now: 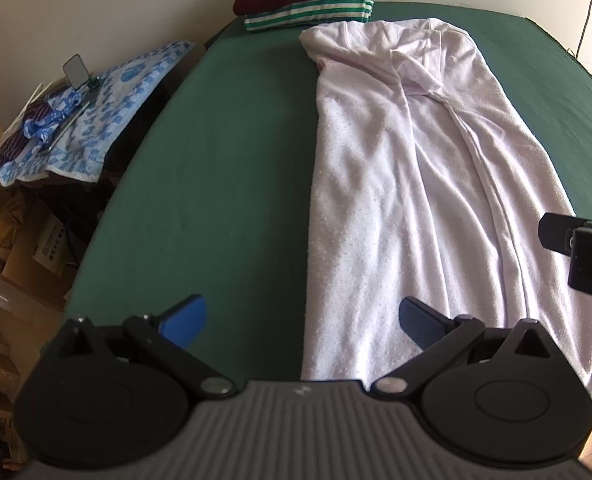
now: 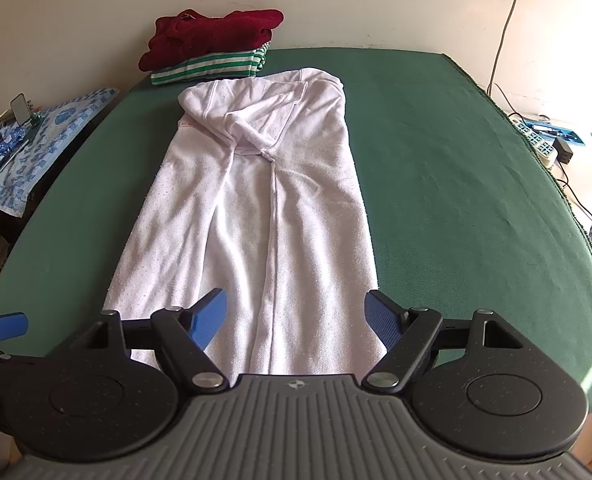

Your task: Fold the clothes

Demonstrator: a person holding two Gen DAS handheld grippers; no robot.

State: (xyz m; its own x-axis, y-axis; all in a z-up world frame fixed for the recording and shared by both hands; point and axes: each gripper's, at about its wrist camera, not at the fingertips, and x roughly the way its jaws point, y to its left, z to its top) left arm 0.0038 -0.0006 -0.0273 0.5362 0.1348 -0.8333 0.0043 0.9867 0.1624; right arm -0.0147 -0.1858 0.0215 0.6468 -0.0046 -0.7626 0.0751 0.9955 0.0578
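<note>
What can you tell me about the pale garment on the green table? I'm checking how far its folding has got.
The pale lilac-white garment looks like soft, finely textured knit. It lies flat on the green table as a long narrow strip, both sides folded inward, their edges meeting along a central ridge. A sleeve is tucked across its far end, where a thin red mark shows. Light wrinkles remain. Its far end lies close to a folded stack; contact is unclear. Nothing grips it.

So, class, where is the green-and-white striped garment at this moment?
The striped garment lies folded at the far left edge of the green table, under the dark red garment and just beyond the white shirt.
</note>
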